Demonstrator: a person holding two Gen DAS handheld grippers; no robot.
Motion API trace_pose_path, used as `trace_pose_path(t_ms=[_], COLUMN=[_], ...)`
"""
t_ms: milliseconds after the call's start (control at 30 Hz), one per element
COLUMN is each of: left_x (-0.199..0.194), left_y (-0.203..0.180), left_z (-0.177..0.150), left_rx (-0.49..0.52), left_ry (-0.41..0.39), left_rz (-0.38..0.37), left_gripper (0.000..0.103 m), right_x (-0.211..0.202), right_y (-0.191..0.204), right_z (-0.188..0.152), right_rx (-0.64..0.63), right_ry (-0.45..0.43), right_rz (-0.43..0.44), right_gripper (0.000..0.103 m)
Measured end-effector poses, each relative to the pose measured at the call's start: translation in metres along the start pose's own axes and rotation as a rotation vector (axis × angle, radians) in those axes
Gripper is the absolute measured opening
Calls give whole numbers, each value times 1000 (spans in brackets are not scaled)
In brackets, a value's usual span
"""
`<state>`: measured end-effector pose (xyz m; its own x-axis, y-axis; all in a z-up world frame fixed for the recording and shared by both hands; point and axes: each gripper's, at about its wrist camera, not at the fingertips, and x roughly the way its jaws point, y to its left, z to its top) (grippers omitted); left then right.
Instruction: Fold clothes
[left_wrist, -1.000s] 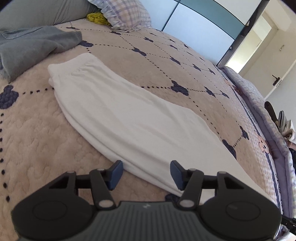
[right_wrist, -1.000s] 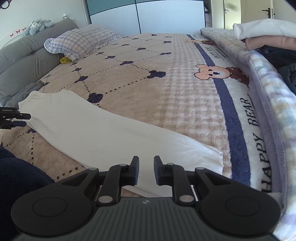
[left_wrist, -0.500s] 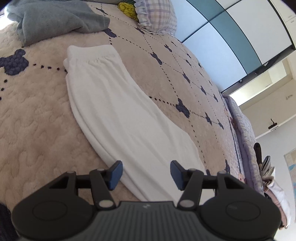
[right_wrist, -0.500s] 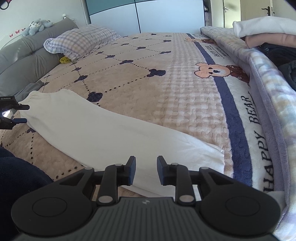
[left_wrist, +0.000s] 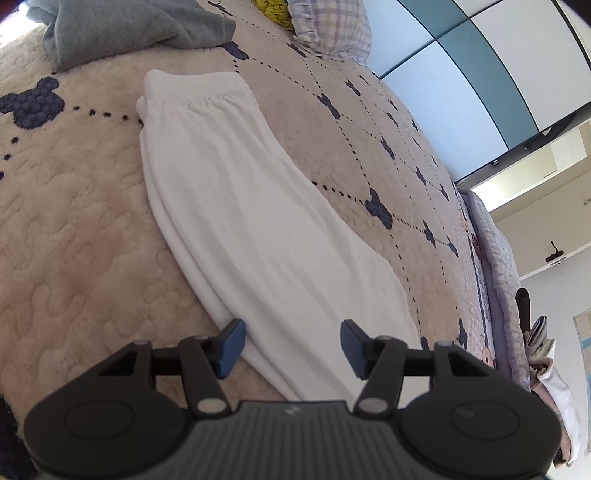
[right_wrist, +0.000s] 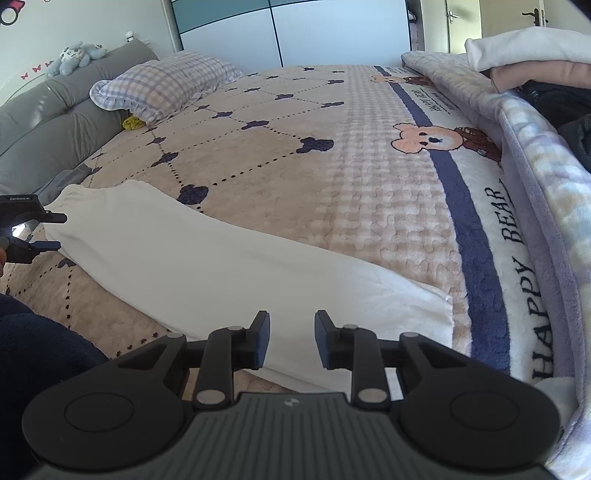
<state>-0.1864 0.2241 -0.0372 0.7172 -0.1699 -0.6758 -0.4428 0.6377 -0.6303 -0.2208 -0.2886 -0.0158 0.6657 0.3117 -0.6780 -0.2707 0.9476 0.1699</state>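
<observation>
White trousers (left_wrist: 258, 229) lie flat and folded lengthwise on the bed (left_wrist: 74, 258), running from the waistband at upper left of the left wrist view to the leg ends at lower centre. My left hand-held gripper (left_wrist: 291, 345) hangs over the near long edge of the trousers, its jaws spread wide with nothing pinched; the left pad (left_wrist: 231, 347) sits at the fabric's edge, and whether it touches I cannot tell. In the right wrist view the trousers (right_wrist: 221, 273) cross the lower half of the frame, waistband at centre left, leg ends at lower right. My right hand-held gripper (right_wrist: 291, 341) sits at bottom centre above the leg end, jaws parted narrowly, with only cloth seen behind the gap and none gripped. The left hand-held gripper (right_wrist: 40, 232) also appears at the left edge of this view, beside the waistband, jaws apart. A grey garment (left_wrist: 122, 29) lies crumpled at upper left of the left wrist view, apart from the trousers. A checked pillow (right_wrist: 166, 85) rests at upper left of the right wrist view, a small yellow item (right_wrist: 133, 122) just beside it. Folded clothes (right_wrist: 528, 55) are stacked at upper right. A dark sleeve (right_wrist: 33, 350) fills the lower left corner.
</observation>
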Motion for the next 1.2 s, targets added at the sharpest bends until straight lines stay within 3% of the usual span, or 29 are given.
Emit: trace_pose_path(t_ms=[567,667,733,833,1200], left_x=[6,9,11,14,-6], left_y=[0,-1,-1,-1,-4], left_z=[9,8,7,5,0], left_rx=[-89,-80,-86,-79,-18], left_ry=[1,3,7,12,-51], left_rz=[19,19,20,26,74], left_gripper=[59,43,20,5,2], right_x=[0,0,0,-2,-4], right_y=[0,0,2,4,2], right_z=[-2,-2,-2,-2,-1], right_rx=[10,10,5,-6,-5], right_ry=[-11,-12,-14,-20,-27], right_rz=[18,21,25,34,32], right_gripper=[29,29,29,29,29])
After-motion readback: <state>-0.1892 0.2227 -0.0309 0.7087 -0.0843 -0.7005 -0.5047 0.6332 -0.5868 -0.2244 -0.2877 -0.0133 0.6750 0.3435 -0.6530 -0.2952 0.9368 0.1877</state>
